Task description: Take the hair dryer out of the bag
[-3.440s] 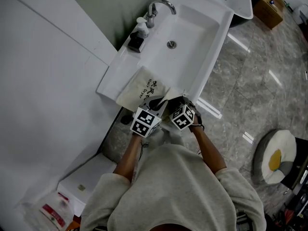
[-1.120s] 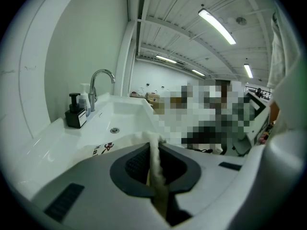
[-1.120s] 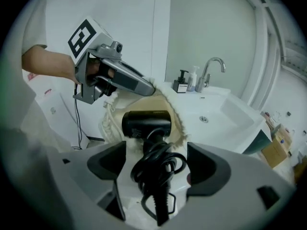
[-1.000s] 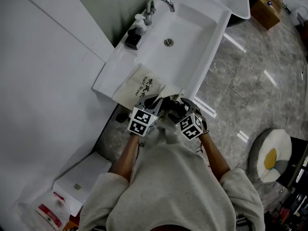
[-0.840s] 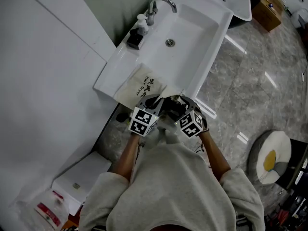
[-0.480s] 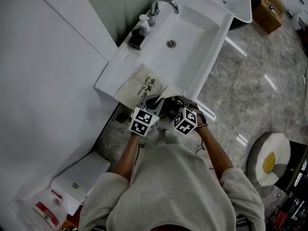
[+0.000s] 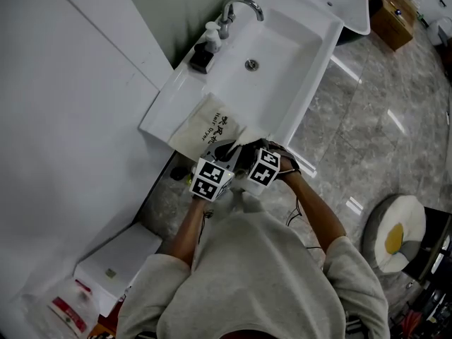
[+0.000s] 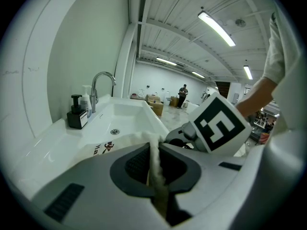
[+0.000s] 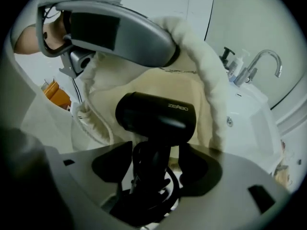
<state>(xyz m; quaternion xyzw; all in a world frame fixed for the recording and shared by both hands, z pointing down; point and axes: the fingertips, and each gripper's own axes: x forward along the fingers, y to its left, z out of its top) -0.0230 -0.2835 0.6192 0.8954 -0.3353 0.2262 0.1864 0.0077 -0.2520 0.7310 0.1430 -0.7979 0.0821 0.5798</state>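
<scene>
Drops right gripper [image 9: 153, 163] into bag [image 7: 203, 124], jaws closing loosely round hair dryer [image 9: 156, 111], left gripper [image 8: 154, 153] pinching rim; next: squeeze, lift.

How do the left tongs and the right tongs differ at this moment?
The left tongs are shut on the rim of the bag; the right tongs stand apart, jaws just closing, around the handle of the hair dryer without pressing it. The left tongs point nearly level; the right tongs point steeply down into the bag. Both are at the bag's mouth.
</scene>
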